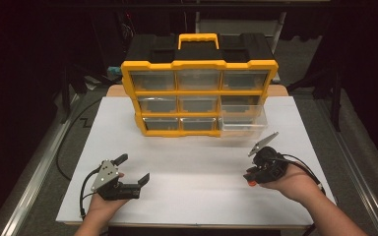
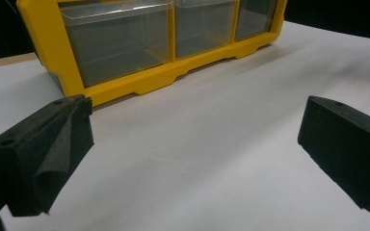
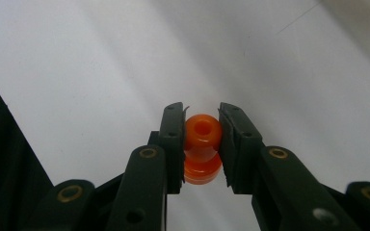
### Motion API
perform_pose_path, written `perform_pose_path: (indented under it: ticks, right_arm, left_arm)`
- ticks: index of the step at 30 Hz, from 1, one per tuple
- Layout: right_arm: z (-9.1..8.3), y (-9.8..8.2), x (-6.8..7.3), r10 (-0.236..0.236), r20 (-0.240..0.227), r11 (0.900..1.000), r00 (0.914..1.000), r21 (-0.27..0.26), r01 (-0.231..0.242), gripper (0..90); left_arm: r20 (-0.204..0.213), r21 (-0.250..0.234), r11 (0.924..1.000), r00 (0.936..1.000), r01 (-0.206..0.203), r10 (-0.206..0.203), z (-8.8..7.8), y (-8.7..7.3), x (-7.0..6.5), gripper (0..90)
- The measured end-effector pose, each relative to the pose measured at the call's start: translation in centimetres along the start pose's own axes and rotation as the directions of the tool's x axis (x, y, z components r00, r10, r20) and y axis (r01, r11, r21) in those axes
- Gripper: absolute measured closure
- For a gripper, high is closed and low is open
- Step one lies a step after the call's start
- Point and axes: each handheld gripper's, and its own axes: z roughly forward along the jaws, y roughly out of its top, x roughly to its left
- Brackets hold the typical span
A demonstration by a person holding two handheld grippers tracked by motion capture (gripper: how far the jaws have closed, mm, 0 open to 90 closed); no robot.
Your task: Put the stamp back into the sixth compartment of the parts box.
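Near table's right front, right gripper (image 3: 202, 144) clamps an orange bead (image 3: 202, 132); left gripper (image 1: 128, 172) idles, jaws wide. Bottom-right drawer (image 1: 243, 119) of organizer (image 1: 199, 64) stands open: likely target. Carry level, release inside.

The white board (image 1: 197, 201) sits under both grippers, with a wooden table edge (image 1: 114, 91) peeking out well beyond them. Out past the left gripper (image 1: 133, 168), a black cable (image 1: 74, 129) snakes over the grey floor (image 1: 44, 147) beside a metal rail (image 1: 34, 182). Another rail (image 1: 362, 172) runs outside the right gripper (image 1: 251, 179).
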Motion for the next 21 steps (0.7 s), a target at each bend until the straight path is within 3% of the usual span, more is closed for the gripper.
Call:
perform_pose_path:
  ticks: [21]
  right_arm:
    - [-3.2,1.6,-0.2,-0.038,-0.029,0.999,0.9989,0.034,0.039,74.0]
  left_arm:
    - [0.013,-0.003,1.0,0.9999,-0.008,0.008,0.0,0.0,-0.1,0.5]
